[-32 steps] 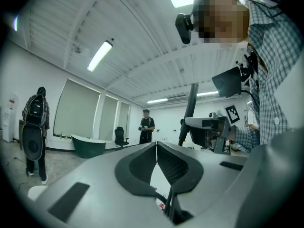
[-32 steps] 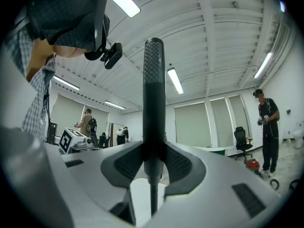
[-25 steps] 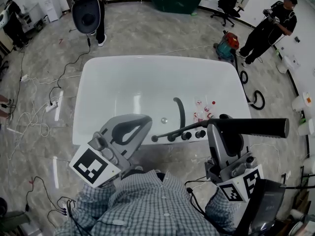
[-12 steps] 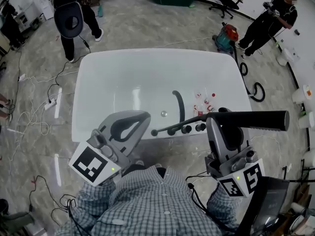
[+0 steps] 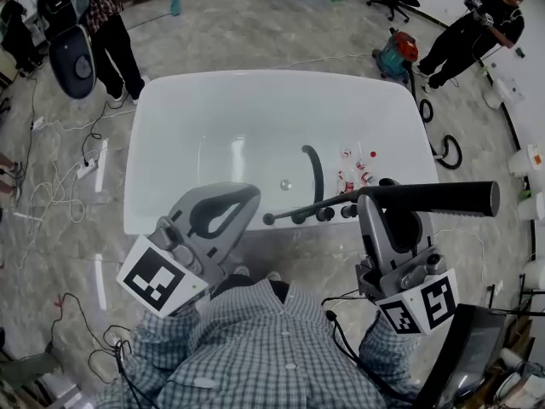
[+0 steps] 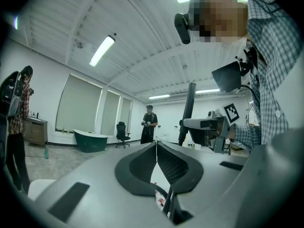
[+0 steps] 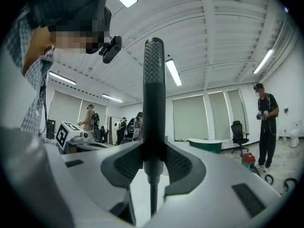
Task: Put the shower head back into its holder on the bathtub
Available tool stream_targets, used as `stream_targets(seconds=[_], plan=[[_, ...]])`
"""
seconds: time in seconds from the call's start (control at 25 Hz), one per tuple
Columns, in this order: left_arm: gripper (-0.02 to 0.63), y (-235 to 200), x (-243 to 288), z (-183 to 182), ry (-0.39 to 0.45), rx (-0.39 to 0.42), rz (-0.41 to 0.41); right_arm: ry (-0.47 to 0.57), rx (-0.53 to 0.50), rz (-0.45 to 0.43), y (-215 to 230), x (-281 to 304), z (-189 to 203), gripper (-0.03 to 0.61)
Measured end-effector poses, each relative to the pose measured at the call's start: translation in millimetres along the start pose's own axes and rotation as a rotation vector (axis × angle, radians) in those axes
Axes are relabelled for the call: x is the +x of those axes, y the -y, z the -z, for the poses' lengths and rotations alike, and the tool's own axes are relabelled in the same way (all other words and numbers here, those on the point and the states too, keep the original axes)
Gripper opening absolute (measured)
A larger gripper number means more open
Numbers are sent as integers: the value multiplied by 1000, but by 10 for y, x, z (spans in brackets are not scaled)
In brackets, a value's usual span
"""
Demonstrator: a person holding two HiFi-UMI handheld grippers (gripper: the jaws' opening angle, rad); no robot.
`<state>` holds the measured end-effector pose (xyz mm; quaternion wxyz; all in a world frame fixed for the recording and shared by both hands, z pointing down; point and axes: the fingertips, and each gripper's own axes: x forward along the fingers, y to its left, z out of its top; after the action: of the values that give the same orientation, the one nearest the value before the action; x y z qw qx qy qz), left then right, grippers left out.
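The fingers (image 7: 176, 163) of the right gripper (image 7: 153, 161) are shut on the shower head (image 7: 154, 80) and clamp its black handle where it narrows toward a thin stem. In the head view the right gripper (image 5: 381, 196) holds the shower head (image 5: 443, 198) about level. The thick end points to the person's right and the thin stem reaches left, over the tap knobs (image 5: 325, 215) on the near rim of the bathtub (image 5: 153, 118). The fingers of the left gripper (image 6: 156, 148) are pressed together with nothing between them. The left gripper (image 5: 249, 198) hangs over the near rim, to the left of the knobs.

I judge that the step in hand is to carry the shower head to its holder, so the task is not yet done. The holder should be among the fittings on the near rim, beside the curved spout (image 5: 315, 173), but I cannot tell which one it is. The next move probably calls for turning the shower head to line up with the holder and lowering it in before the fingers let go.

Compared with one second ago, the grip and the level pose of the shower head are the same. The bathtub now sits a little higher in the head view, and the person (image 5: 106, 24) at the upper left is further left.
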<state>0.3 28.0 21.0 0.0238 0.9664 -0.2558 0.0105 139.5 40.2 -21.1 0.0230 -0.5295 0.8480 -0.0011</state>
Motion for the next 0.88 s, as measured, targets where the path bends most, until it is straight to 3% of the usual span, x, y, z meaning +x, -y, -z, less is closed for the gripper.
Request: stream_targets(seconds=[0.2, 0.68, 0.88], plan=[[15, -109, -17, 63, -6, -11, -4, -8, 51, 7, 22, 32, 195, 135], [15, -134, -20, 210, -28, -46, -13, -35, 55, -38, -79, 148, 326, 135], [15, -168, -72, 382, -82, -59, -13, -53, 54, -42, -108, 210, 432, 135]])
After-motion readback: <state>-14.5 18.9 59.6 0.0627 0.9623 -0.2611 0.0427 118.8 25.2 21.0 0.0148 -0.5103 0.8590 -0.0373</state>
